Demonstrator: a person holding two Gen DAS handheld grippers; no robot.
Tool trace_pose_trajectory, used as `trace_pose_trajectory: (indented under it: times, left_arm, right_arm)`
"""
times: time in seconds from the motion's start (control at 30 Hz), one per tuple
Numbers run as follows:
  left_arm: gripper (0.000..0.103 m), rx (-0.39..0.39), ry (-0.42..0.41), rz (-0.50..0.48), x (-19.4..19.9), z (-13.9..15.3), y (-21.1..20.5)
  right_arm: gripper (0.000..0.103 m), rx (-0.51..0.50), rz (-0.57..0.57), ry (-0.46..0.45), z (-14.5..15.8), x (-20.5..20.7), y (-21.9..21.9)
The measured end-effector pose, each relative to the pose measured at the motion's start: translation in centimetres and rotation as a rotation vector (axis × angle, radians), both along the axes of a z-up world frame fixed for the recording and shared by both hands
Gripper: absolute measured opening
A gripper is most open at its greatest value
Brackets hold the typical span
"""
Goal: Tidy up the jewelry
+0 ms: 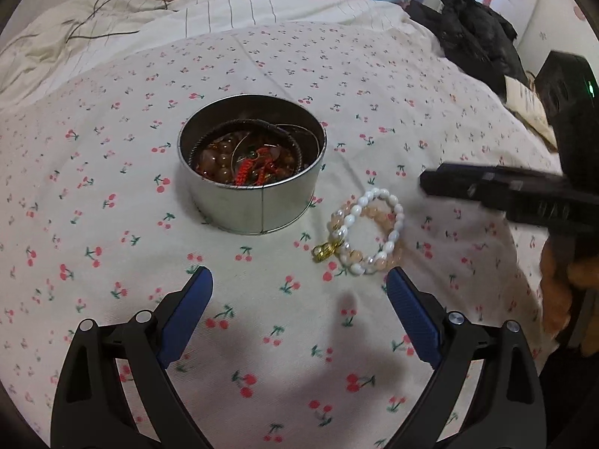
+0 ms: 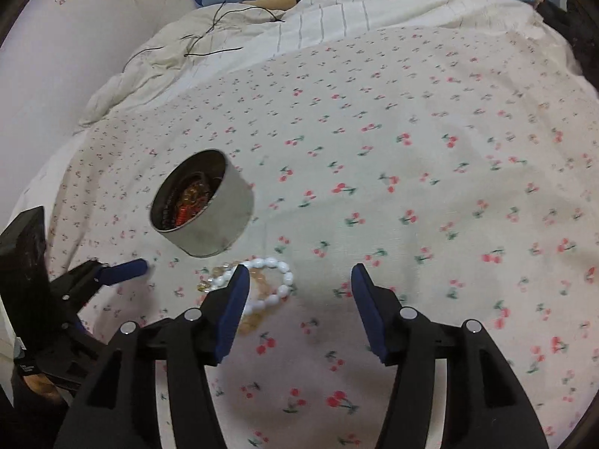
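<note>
A round metal tin (image 1: 251, 172) sits on the cherry-print bedsheet, holding several dark bead strands and red cords (image 1: 254, 166). Just right of it lie a white bead bracelet (image 1: 374, 224) and a peach bead bracelet (image 1: 389, 247), overlapping, with a gold charm (image 1: 325, 250). My left gripper (image 1: 299, 288) is open and empty, just in front of the bracelets. My right gripper (image 2: 299, 280) is open and empty; its left finger (image 2: 232, 307) covers part of the white bracelet (image 2: 277, 280). The tin (image 2: 204, 209) shows to its upper left. The right gripper also shows in the left wrist view (image 1: 486, 187).
A rumpled cream duvet (image 1: 112, 37) with a thin black cord (image 1: 112, 18) lies behind the tin. Black clothing (image 1: 471, 30) and a dark box (image 1: 569, 86) are at the far right. A wall (image 2: 56, 56) borders the bed on the left.
</note>
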State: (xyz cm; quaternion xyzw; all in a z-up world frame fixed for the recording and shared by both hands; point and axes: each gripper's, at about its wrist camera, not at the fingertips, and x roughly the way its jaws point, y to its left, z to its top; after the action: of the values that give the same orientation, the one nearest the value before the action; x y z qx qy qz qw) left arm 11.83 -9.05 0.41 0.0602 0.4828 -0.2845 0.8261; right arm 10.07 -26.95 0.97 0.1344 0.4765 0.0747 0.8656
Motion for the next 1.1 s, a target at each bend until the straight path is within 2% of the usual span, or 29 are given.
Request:
trace_pose_trajectory:
  times: [0.13,0.17,0.2,0.23,0.37,0.43,0.47,0.5,0.6,0.8,0.87,0.93,0.97,1.0,1.03,1.07,1.1]
  left_arm:
    - [0.09,0.009,0.004,-0.014,-0.2,-0.4,-0.5]
    - [0.09,0.015,0.002,-0.018,-0.3,-0.4,-0.6]
    - [0.09,0.017,0.001,-0.02,-0.3,-0.4,-0.6]
    - [0.09,0.015,0.0,-0.019,-0.2,-0.3,-0.6]
    - [0.09,-0.001,0.01,-0.036,-0.2,-0.1,-0.5]
    - [0.09,0.013,-0.002,-0.05,-0.5,-0.1,-0.5]
    - [0.09,0.019,-0.005,-0.057,-0.6,-0.1,-0.5]
    - [0.09,0.022,-0.006,-0.06,-0.7,-0.1,-0.4]
    - [0.09,0.021,-0.014,-0.054,-0.8,0.0,-0.3]
    - [0.09,-0.086,-0.001,0.049,0.8,0.1,-0.7]
    - [0.09,-0.077,-0.029,0.071,1.1,-0.1,-1.9]
    - [0.09,-0.029,-0.063,0.091,1.5,-0.8,-3.3]
    - [0.086,-0.001,-0.073,0.099,1.5,-1.2,-3.7]
    - [0.07,0.035,-0.065,0.089,1.6,-2.0,-4.2]
    - [0.061,0.056,-0.061,0.081,1.5,-2.4,-4.3]
    - [0.039,0.063,-0.067,0.068,1.4,-2.3,-4.4]
    - [0.011,0.054,-0.054,0.035,1.3,-2.2,-4.3]
  right_arm:
    - [0.053,-0.088,0.018,0.044,-2.9,1.1,2.4]
    - [0.038,-0.086,0.027,0.034,-2.9,1.1,2.6]
    - [0.011,-0.066,0.027,0.03,-2.7,1.0,2.5]
    - [0.008,-0.016,0.022,0.011,-1.9,0.8,2.0]
    - [0.008,0.144,0.066,-0.089,1.2,-0.4,1.2]
    - [0.008,0.148,0.069,-0.096,1.4,-0.6,1.3]
    - [0.008,0.238,0.079,-0.097,1.4,-0.6,0.9]
    - [0.008,0.281,0.089,-0.112,1.5,-0.8,0.6]
    - [0.008,0.286,0.136,-0.161,3.0,-1.6,1.3]
    - [0.008,0.277,0.113,-0.259,5.8,-3.1,1.0]
    - [0.008,0.276,0.095,-0.28,6.4,-3.5,0.5]
    - [0.008,0.282,0.081,-0.291,6.6,-3.8,-0.3]
    - [0.008,0.283,0.074,-0.291,6.6,-3.8,-0.6]
    - [0.008,0.281,0.066,-0.29,6.5,-3.9,-0.9]
    - [0.008,0.283,0.049,-0.29,6.4,-4.0,-1.3]
    - [0.008,0.292,0.04,-0.289,6.4,-4.0,-1.7]
    - [0.008,0.302,0.029,-0.288,6.3,-4.0,-2.0]
